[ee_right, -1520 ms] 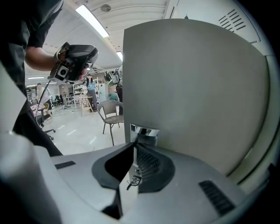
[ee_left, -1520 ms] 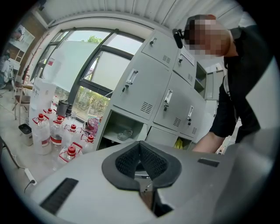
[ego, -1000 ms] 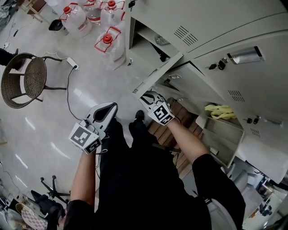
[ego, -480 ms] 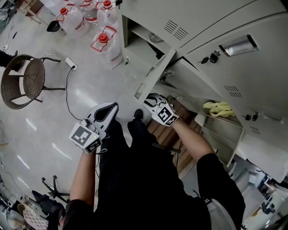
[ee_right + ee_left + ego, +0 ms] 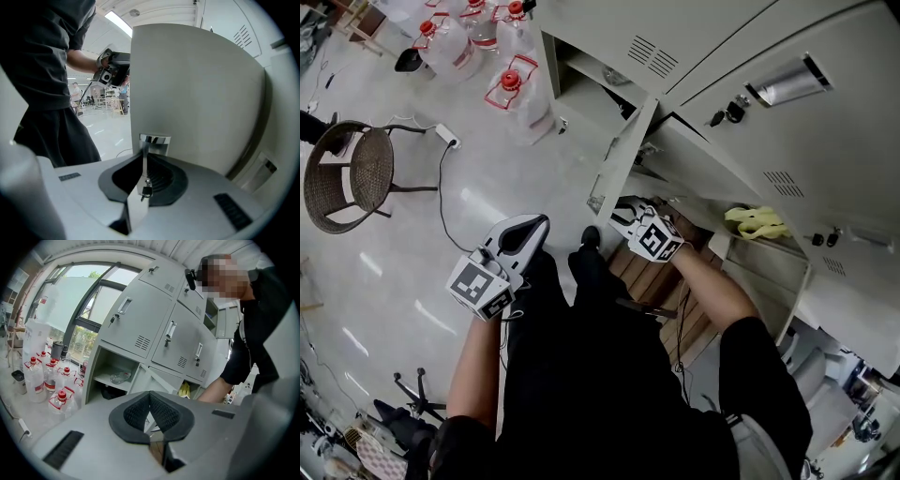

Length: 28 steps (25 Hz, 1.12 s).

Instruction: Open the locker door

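The grey locker door (image 5: 624, 153) stands swung out from the bottom row of lockers, edge-on in the head view. My right gripper (image 5: 624, 210) is shut on the chrome handle (image 5: 154, 140) at the door's lower edge. In the right gripper view the door (image 5: 197, 89) fills the frame, a thin metal strip runs between the pads, and a small key (image 5: 146, 191) hangs there. My left gripper (image 5: 530, 228) hangs apart over the floor, shut with nothing in it; its pads meet in the left gripper view (image 5: 150, 405).
Several water jugs (image 5: 518, 86) stand left of the lockers. A wicker chair (image 5: 351, 174) and a power strip with cable (image 5: 447, 137) are on the floor. Another open locker holds a yellow cloth (image 5: 757, 220). Wooden slats (image 5: 658, 281) lie by my legs.
The locker door has swung farther out. My right gripper has moved right and toward me with the handle. The left gripper has stayed put.
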Each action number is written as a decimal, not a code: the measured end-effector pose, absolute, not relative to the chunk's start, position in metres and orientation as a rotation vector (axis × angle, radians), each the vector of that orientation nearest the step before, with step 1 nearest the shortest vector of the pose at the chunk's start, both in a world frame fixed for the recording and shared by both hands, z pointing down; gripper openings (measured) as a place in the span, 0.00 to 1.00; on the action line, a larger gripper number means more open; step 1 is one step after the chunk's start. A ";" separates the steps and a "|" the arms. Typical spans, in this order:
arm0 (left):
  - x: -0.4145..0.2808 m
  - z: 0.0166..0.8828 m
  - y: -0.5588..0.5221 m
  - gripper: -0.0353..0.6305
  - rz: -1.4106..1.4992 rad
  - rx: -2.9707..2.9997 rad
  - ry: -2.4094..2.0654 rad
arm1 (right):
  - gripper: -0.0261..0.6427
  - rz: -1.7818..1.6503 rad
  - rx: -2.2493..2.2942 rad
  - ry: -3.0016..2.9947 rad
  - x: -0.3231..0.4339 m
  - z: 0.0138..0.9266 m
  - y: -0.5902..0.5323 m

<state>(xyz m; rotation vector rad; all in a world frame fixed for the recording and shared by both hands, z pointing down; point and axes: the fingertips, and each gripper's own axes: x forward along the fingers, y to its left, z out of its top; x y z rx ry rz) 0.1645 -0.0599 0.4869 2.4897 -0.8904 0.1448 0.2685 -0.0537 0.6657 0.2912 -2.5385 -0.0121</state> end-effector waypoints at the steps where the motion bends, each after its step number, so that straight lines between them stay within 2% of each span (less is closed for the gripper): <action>1: 0.165 0.487 -0.059 0.07 0.150 2.491 -0.885 | 0.10 -0.015 0.288 -2.537 0.271 0.666 -0.053; 18: 0.169 0.477 -0.064 0.07 0.160 2.522 -0.856 | 0.10 0.003 0.347 -2.514 0.296 0.666 -0.047; 28: 0.160 0.452 -0.071 0.07 0.079 2.579 -0.756 | 0.09 0.224 0.685 -2.534 0.309 0.640 -0.047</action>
